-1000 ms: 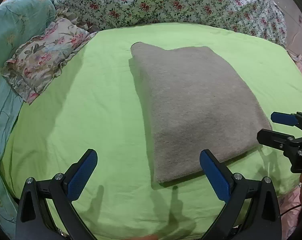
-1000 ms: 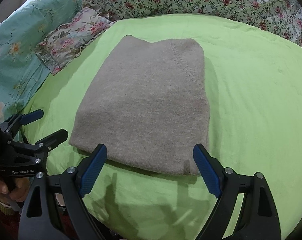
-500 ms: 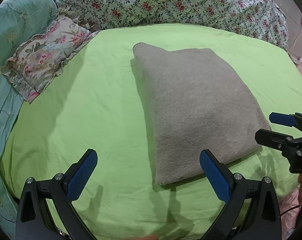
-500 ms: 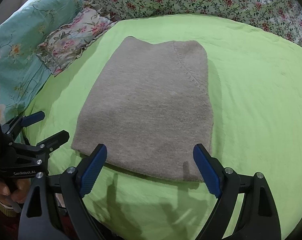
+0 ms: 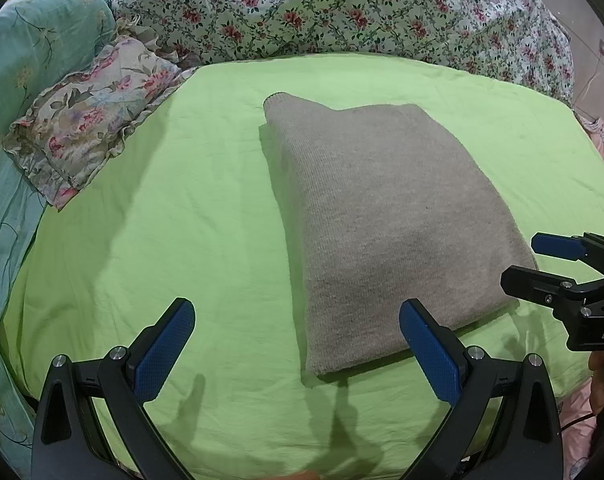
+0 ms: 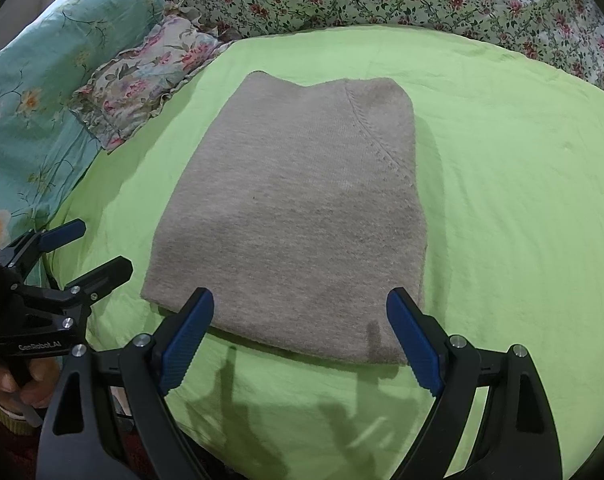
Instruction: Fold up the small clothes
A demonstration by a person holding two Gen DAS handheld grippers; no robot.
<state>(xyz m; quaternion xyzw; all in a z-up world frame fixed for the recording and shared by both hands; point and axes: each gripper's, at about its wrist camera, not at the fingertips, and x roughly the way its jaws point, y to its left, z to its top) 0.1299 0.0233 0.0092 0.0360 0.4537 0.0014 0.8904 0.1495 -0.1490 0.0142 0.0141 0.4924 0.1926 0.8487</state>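
A grey knit garment [image 5: 386, 220] lies folded into a flat rectangle on the green sheet [image 5: 181, 216]; it also shows in the right wrist view [image 6: 302, 216]. My left gripper [image 5: 297, 340] is open and empty, held above the sheet near the garment's near left corner. It shows from the side in the right wrist view [image 6: 85, 248]. My right gripper [image 6: 302, 332] is open and empty over the garment's near edge. It shows at the right edge of the left wrist view [image 5: 542, 264].
A floral ruffled pillow [image 5: 89, 116] lies at the left, next to a teal quilt [image 5: 29, 40]. A floral quilt [image 5: 342, 8] is bunched along the back. The green sheet [image 6: 522, 200] spreads to the right of the garment.
Both grippers have drawn back slightly and stay open. The garment lies as before.
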